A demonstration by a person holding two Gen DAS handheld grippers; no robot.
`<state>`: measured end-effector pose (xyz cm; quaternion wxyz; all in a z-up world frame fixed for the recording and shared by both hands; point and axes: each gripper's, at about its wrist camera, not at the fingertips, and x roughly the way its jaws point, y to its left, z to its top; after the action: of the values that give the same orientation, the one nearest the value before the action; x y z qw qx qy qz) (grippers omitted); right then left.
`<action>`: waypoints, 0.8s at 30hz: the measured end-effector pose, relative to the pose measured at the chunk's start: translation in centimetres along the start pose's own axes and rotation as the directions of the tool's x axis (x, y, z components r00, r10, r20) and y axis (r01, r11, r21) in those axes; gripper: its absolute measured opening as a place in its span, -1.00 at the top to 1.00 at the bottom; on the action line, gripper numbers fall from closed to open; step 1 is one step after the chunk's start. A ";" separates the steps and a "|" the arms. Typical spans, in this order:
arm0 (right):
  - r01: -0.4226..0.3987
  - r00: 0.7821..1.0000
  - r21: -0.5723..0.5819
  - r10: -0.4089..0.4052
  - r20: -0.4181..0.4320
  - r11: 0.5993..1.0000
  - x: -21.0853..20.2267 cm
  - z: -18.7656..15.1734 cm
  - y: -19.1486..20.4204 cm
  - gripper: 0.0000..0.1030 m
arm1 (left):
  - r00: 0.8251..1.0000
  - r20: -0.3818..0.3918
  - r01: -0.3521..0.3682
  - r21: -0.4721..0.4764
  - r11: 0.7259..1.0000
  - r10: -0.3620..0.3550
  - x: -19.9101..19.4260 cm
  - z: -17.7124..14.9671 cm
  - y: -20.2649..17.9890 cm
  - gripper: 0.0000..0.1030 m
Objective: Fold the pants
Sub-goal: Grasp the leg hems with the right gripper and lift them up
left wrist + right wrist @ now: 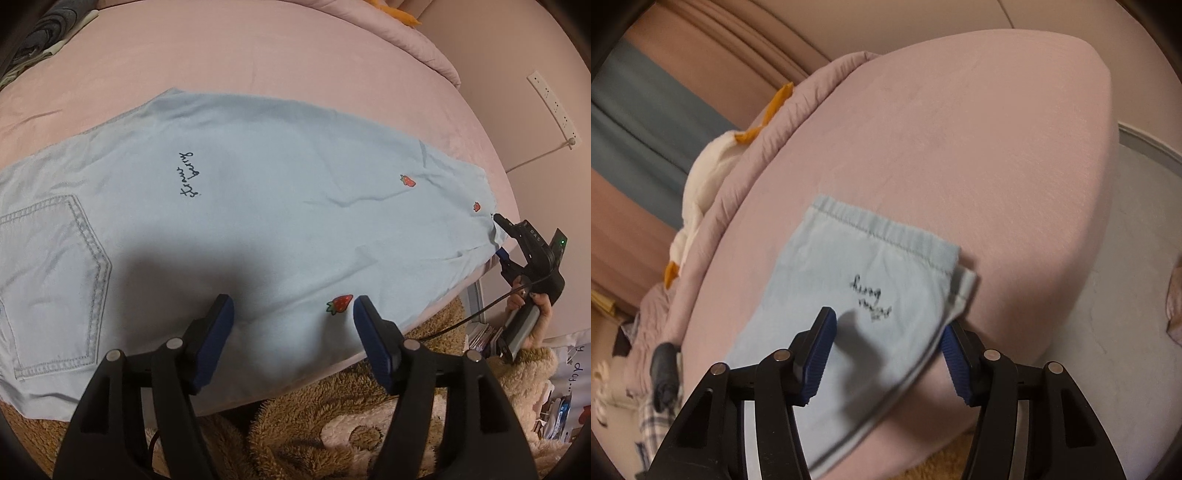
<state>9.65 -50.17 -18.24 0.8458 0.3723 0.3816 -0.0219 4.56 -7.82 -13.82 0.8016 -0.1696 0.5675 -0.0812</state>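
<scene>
Now, with the pale blue pants [258, 206] flat on the pink bed [258, 59], both your left gripper [293, 314] and right gripper [888, 332] apparently gaping empty, pinch hem corners evenly

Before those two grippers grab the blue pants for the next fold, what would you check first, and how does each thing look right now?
1. Pants lie flat on the pink bed: ok, only light wrinkles.
2. Left gripper open, nothing held: ok.
3. Right gripper open, not gripping: ok.
4. Right gripper at the leg end by the bed edge: ok.
5. Both leg layers aligned: not ok, a lower layer pokes out at the hem.
6. Cable clear of cloth: ok.
</scene>
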 end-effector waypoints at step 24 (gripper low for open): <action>-0.291 0.929 -0.538 0.368 0.039 0.791 -10.8 -3.6 21.3 0.86 | 0.985 0.153 -0.062 -0.089 0.994 0.075 -5.7 -0.7 3.5 -0.51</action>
<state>6.56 -35.16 0.37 0.9302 0.1865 0.2411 0.2045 1.74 -2.89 -10.26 0.8382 -0.1892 0.5113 -0.0163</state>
